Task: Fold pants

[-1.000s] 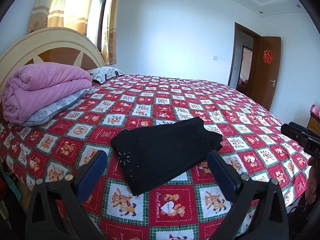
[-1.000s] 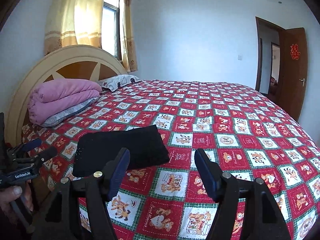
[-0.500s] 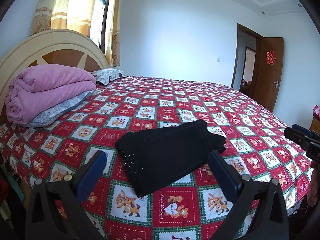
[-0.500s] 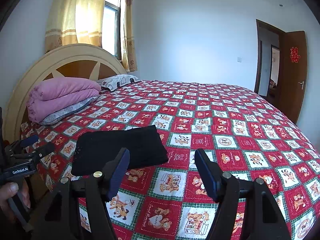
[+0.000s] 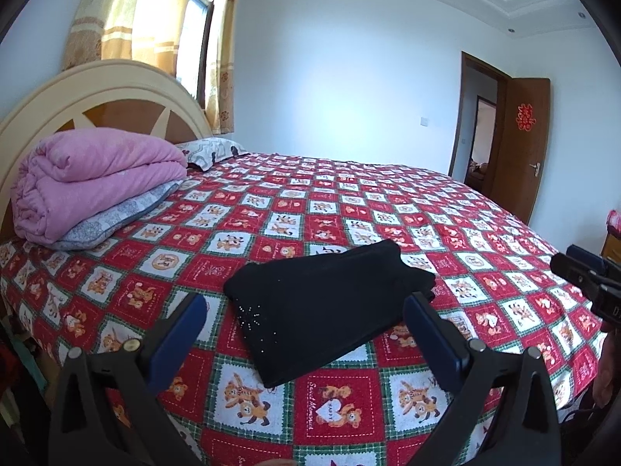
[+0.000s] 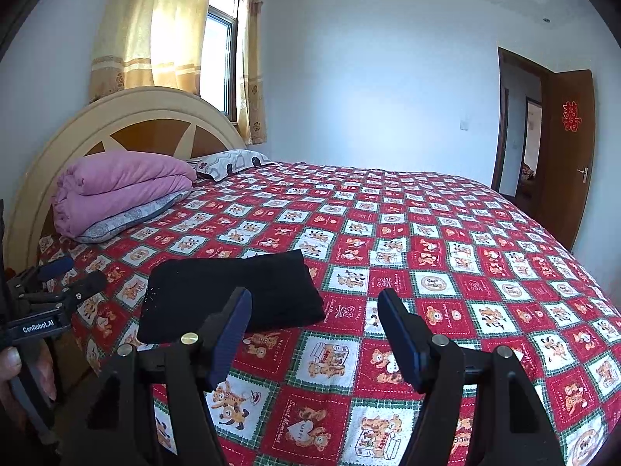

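Presently, what I have on my two feeds:

Pants: black pants [image 5: 330, 306], soft matte knit, folded into a thick, roughly rectangular stack; a sprinkle of tiny shiny studs near one corner. They lie flat on the bed near its front edge, apart from both of my tools.

Left gripper: left gripper [image 5: 302, 322], black frame with blue ribbed pads, spread wide, holding nothing, in the air in front of the pants.

Right gripper: right gripper [image 6: 314, 322], same build, also spread wide and empty, to the right of the pants.

Surface: bedspread [image 5: 349, 209], red, white and green checks with teddy-bear squares, fairly smooth.

Bedding: pink quilt [image 5: 93, 182], plump and folded, resting on a grey patterned pillow [image 5: 116, 217] by the headboard; a second patterned pillow [image 5: 209, 153] beyond it.

Headboard: headboard [image 5: 97, 97], cream arch with brown wedge panels.

Room: pale walls, yellow curtains [image 5: 128, 11] at a sunlit window, brown door [image 5: 522, 147] standing open with a red paper ornament.
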